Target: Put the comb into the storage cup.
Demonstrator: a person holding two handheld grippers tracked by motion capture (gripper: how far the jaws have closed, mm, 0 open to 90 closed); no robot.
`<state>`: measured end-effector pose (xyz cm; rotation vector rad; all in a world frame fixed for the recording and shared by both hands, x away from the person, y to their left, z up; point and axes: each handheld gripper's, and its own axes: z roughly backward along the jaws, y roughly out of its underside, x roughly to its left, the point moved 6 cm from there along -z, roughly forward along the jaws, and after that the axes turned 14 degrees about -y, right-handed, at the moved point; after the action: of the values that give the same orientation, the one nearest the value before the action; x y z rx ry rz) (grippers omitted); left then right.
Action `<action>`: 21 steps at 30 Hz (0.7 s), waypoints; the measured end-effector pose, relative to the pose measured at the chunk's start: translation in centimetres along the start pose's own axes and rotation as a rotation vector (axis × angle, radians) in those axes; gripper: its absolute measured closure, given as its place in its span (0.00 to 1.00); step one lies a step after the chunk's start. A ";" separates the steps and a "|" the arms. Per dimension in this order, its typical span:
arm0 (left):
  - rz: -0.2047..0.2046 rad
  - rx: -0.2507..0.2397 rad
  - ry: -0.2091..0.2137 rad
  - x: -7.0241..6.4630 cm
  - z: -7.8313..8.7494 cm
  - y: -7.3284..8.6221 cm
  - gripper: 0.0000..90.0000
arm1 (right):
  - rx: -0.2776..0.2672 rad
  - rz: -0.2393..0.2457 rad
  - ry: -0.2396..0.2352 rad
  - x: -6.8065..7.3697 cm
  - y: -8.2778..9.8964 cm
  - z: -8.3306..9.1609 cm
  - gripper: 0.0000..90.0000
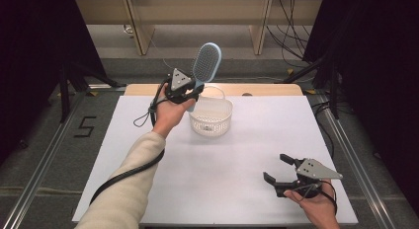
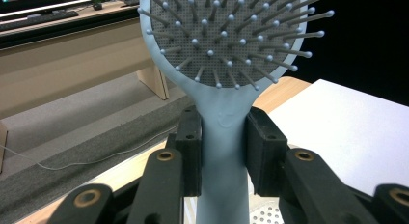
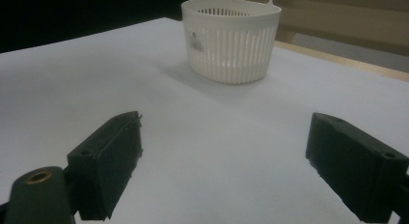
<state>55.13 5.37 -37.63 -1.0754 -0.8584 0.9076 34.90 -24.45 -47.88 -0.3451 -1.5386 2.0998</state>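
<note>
left hand (image 1: 169,112) raised, holding a hairbrush (image 1: 205,64) upright
left gripper (image 2: 223,137) clamped on its handle above the basket (image 1: 211,121); right gripper (image 1: 277,171) rests apart.

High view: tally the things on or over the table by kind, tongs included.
Hairbrush, light blue, held up by its handle: 1
Basket, white, slotted, on the white table: 1
Tongs: 2, left tongs shut on the hairbrush, right tongs open and empty
Total: 4
</note>
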 end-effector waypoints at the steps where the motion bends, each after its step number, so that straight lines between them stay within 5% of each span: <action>1: -0.001 0.000 0.001 0.0 0.0 0.0 0.77 | 0.000 0.000 0.000 0.0 0.0 0.0 0.15; 21: -0.004 0.000 0.003 -0.2 -0.6 0.0 0.77 | 0.000 0.001 0.000 0.0 0.0 0.0 0.15</action>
<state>55.58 4.93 -37.80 -1.0743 -0.8578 0.9019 34.91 -24.46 -47.87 -0.3457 -1.5391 2.1006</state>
